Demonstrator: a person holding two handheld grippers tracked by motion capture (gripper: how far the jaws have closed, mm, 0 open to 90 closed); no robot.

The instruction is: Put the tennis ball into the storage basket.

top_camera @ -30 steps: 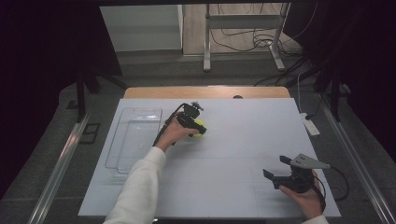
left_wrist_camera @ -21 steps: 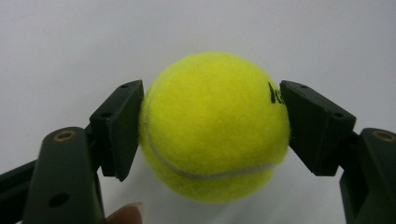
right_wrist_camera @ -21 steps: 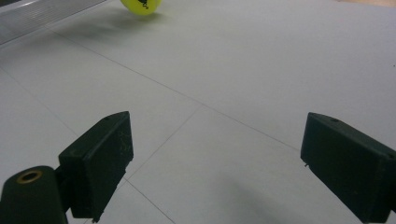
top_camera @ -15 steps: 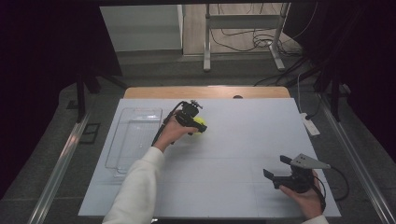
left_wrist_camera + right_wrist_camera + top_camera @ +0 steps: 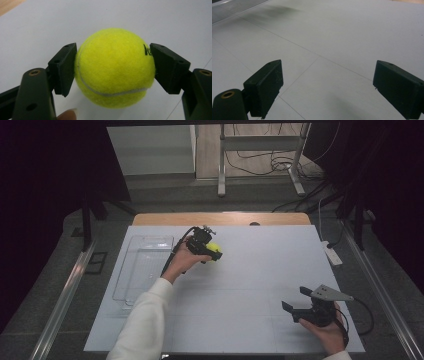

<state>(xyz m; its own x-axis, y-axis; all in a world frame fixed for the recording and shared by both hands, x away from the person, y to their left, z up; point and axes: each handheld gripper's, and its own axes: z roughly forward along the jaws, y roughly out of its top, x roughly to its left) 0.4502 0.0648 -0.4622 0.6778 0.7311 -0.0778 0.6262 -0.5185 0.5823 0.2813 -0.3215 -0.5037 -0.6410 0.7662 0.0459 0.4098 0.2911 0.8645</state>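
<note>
Large white table [image 5: 250, 285] spread across the middle of the high view, thin grid lines faintly ruled on its surface. Strip of bare wood [image 5: 220, 218] showing along the far edge. Dark floor around it, with metal stand legs [image 5: 222, 175] and loose cables [image 5: 260, 162] beyond the far side.

On the left part of the table, a clear plastic tray [image 5: 142, 270], long and shallow, running from near to far.

Just right of the tray's far end, the left gripper [image 5: 207, 251], held in a hand [image 5: 182, 262] at the end of a white sleeve [image 5: 145, 320] coming in from the near edge. Clamped on a yellow tennis ball [image 5: 214, 251]: in the left gripper view both black pads [image 5: 65, 67] pressed against opposite sides of the ball [image 5: 115, 67], felt bulging slightly between them, white seam curving low across it, black lettering partly hidden by the right-hand pad. White table surface behind the ball; whether touching the table or just above it, cannot tell.

Near the right corner, well apart from the ball, the right gripper [image 5: 300, 301], held in the other hand [image 5: 327, 332], grey three-cornered plate on top, cable trailing to the right. Jaws wide apart, with bare table and its grid lines between them in the right gripper view [image 5: 327, 87].

White power strip [image 5: 332, 254] lying off the table's right edge.
</note>
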